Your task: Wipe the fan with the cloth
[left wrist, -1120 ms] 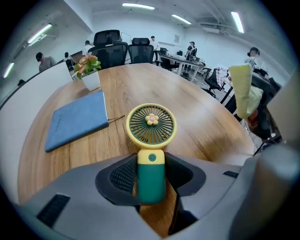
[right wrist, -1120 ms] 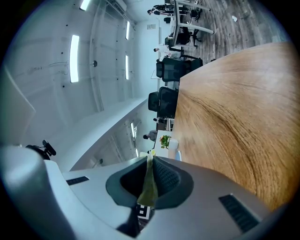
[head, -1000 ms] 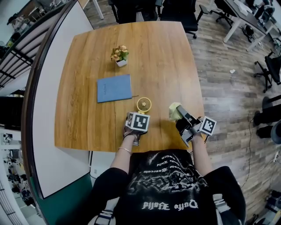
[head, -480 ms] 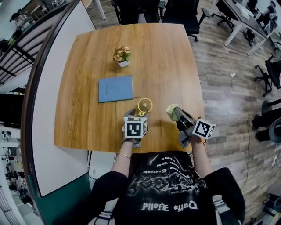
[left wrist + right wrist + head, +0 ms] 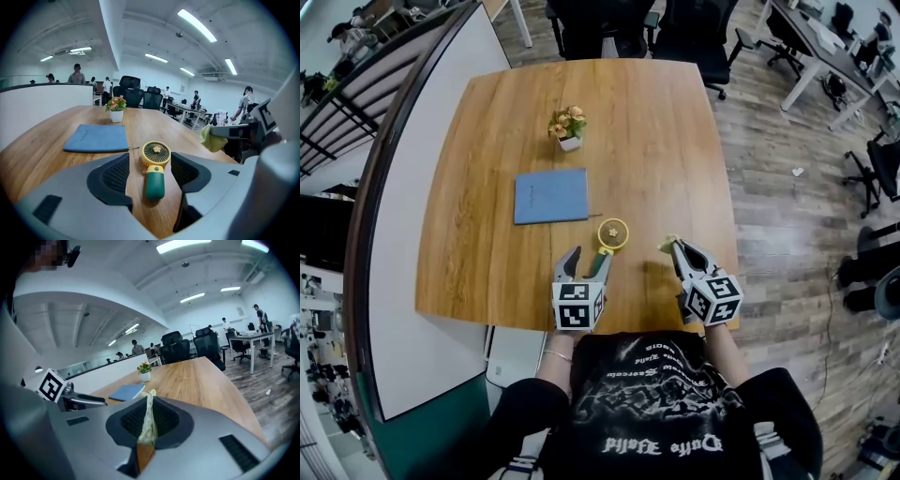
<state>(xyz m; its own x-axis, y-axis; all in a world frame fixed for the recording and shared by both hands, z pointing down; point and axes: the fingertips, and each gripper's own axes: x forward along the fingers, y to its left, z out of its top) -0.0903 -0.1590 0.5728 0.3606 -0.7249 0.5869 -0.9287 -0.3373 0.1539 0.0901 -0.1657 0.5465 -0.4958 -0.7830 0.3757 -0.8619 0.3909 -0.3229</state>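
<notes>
The big wooden table (image 5: 487, 187) holds the little fan (image 5: 155, 164), which lies flat near the front edge. Its long side runs straight away from the left gripper (image 5: 587, 259), with the green handle close and the round yellow head far. That claw's jaws have just been opening and stand wide. The handle shows in the gap, but they do not touch it. The right gripper (image 5: 679, 251) squeezes the yellow-green cloth (image 5: 148, 423) off to the fan's right. I think the left claw is nearer, and the cloth must go left to reach the fan.
</notes>
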